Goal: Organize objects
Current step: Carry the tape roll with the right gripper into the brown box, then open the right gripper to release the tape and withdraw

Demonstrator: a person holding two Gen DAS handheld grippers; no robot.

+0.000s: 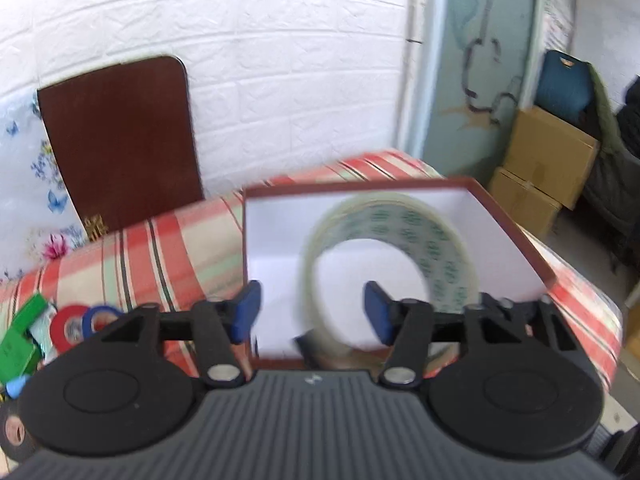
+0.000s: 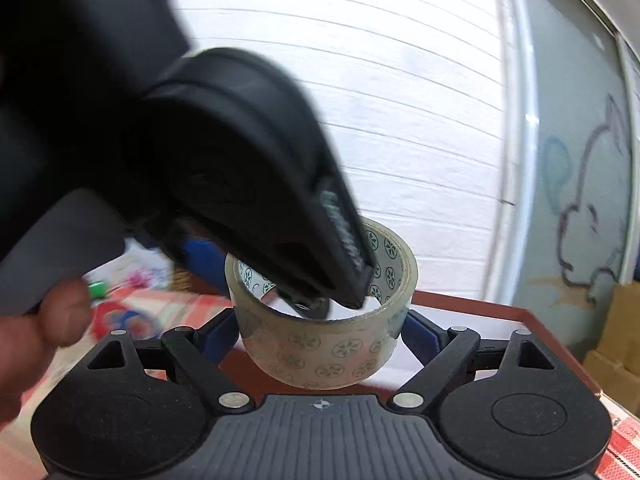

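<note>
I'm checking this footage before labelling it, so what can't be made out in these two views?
- Left wrist view: tape roll smeared by motion blur; whether the left gripper touches it is unclear.
- Left wrist view: red roll and blue roll partly hidden behind that gripper's body.
- Right wrist view: the left gripper covers most of the striped table.
- Right wrist view: box floor hidden by roll and right gripper.

- We hold the left gripper [image 1: 313,314] tilted downward with its jaws apart; neither blue pad presses on anything.
- One of its fingers [image 2: 344,248] dips into the hole of the tape roll [image 2: 332,352]; the other sits outside the roll.
- Our left hand [image 2: 36,332] shows beneath that gripper's body.
- We hold the right gripper [image 2: 320,338] near level, with its pads clamped on the roll's outer sides.
</note>
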